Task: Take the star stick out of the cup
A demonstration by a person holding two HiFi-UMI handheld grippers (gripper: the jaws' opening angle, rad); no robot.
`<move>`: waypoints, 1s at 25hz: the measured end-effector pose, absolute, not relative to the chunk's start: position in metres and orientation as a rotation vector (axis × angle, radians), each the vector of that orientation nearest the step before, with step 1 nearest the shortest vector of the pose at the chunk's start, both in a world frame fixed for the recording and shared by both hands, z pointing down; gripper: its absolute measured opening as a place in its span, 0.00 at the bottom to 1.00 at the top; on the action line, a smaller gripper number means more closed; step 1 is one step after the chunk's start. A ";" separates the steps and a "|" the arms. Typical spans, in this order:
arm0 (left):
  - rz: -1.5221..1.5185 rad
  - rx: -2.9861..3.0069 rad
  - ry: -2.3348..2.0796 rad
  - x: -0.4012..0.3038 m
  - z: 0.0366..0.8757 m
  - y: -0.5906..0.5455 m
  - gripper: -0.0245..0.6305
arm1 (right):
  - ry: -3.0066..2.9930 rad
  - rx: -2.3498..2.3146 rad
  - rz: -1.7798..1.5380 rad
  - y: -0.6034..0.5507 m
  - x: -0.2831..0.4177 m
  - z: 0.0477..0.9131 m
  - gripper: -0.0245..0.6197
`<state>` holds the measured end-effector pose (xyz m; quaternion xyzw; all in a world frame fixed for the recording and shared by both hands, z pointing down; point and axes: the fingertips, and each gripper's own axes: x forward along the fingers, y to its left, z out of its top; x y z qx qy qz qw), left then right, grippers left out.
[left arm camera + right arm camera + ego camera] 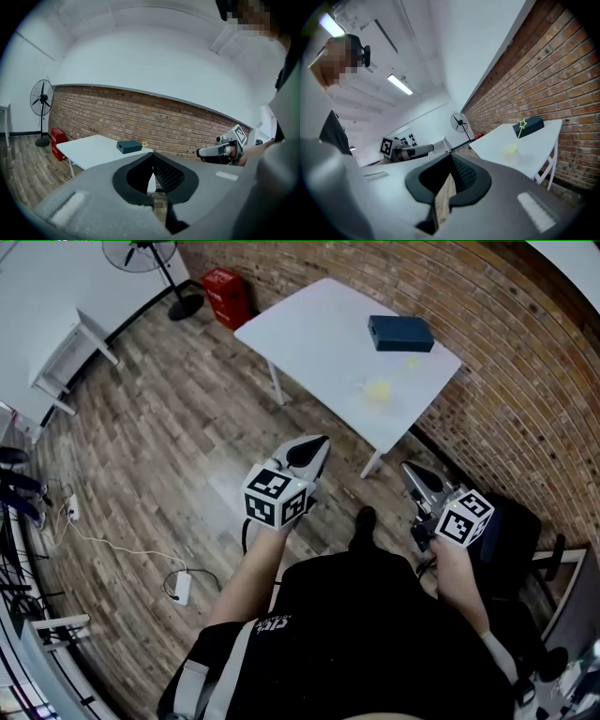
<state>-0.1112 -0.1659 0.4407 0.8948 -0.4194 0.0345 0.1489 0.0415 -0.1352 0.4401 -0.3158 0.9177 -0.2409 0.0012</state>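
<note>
A clear cup (379, 390) with a yellowish tint stands on the white table (319, 343), and a yellow star stick (412, 362) leans out of it. In the right gripper view the star stick (522, 124) rises from the cup (511, 149) in front of a dark blue box (530, 125). My left gripper (317, 442) and right gripper (410, 468) are held out over the wooden floor, well short of the table. Both look shut with nothing held. The left gripper (153, 153) faces the table (93, 147), and the star (144, 144) is tiny beside the box (129, 146). The right gripper (451, 153) also points tableward.
The dark blue box (400, 333) lies at the table's far end by the brick wall (525, 390). A red crate (228, 296) and a standing fan (150, 254) are at the back. Cables and a power strip (183, 587) lie on the floor left; a black chair (525, 540) is right.
</note>
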 end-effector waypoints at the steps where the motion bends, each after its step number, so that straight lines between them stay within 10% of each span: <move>1: 0.107 2.579 -1.199 -0.104 0.439 -0.177 0.05 | 2.884 -0.986 -0.758 -0.148 0.046 0.440 0.04; 25: 0.384 2.619 -0.993 0.034 0.466 -0.386 0.05 | 2.957 -0.848 -0.923 -0.375 0.134 0.485 0.04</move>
